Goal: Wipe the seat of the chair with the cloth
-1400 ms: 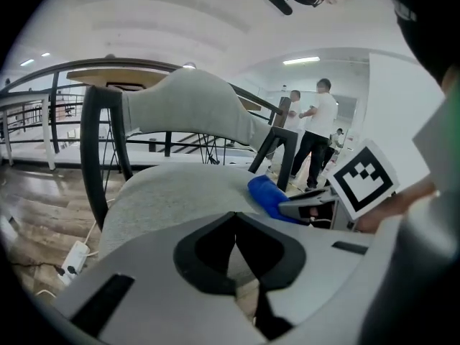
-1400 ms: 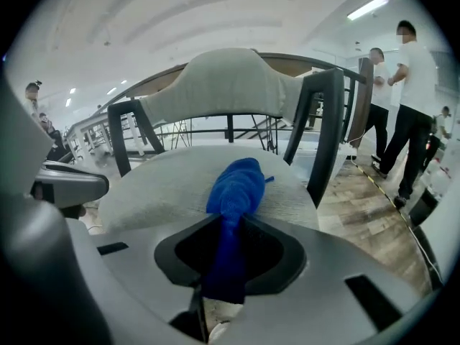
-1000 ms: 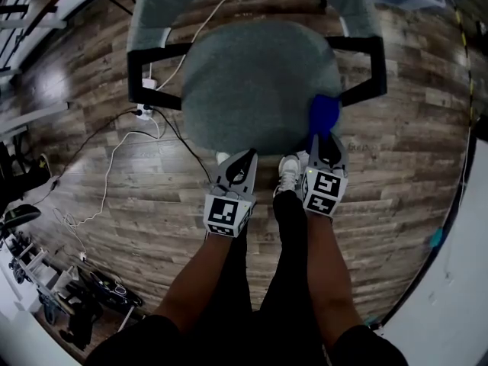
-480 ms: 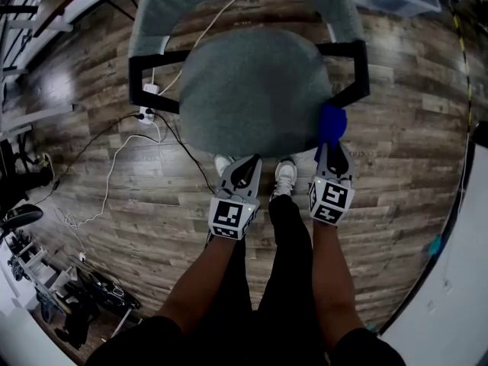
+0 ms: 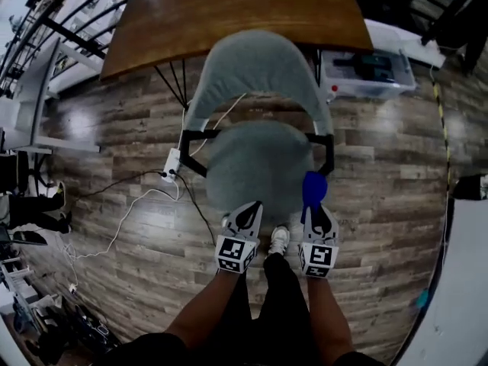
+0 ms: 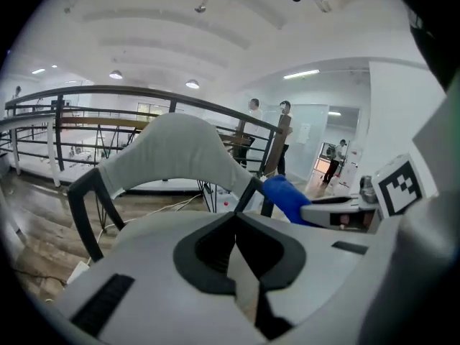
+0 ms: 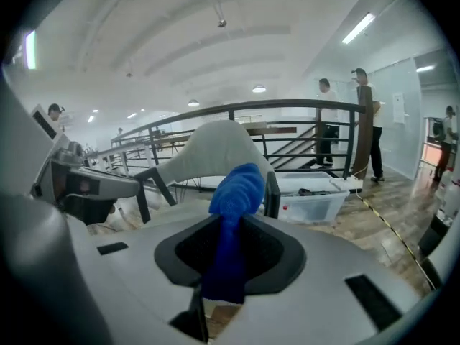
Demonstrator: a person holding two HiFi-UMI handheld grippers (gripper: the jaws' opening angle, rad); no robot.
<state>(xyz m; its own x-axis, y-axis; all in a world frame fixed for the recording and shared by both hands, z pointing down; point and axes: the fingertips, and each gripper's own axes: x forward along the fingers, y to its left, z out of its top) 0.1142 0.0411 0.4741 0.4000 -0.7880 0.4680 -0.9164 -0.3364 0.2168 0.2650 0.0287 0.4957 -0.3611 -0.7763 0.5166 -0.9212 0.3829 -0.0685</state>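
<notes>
The grey chair seat (image 5: 255, 166) lies in front of me, with its curved grey backrest (image 5: 255, 71) beyond it. My right gripper (image 5: 316, 208) is shut on a blue cloth (image 5: 313, 187), which hangs just off the seat's right front edge. In the right gripper view the blue cloth (image 7: 233, 192) bunches up out of the right gripper (image 7: 228, 225), with the backrest (image 7: 215, 149) behind it. My left gripper (image 5: 250, 207) sits at the seat's front edge, and in its own view the left gripper (image 6: 235, 221) is shut with nothing in it. The cloth (image 6: 284, 196) shows to its right.
A brown wooden table (image 5: 229, 14) stands behind the chair, and a clear plastic box (image 5: 366, 71) sits on the floor to the right. A power strip (image 5: 171, 166) with cables lies to the left. My legs and a white shoe (image 5: 278, 239) are below. Railings (image 7: 287, 110) and people stand far off.
The head view has pulled back, so the chair looks smaller and the table has come into view. Both grippers have drawn back from the seat, the right one still holding the cloth.
</notes>
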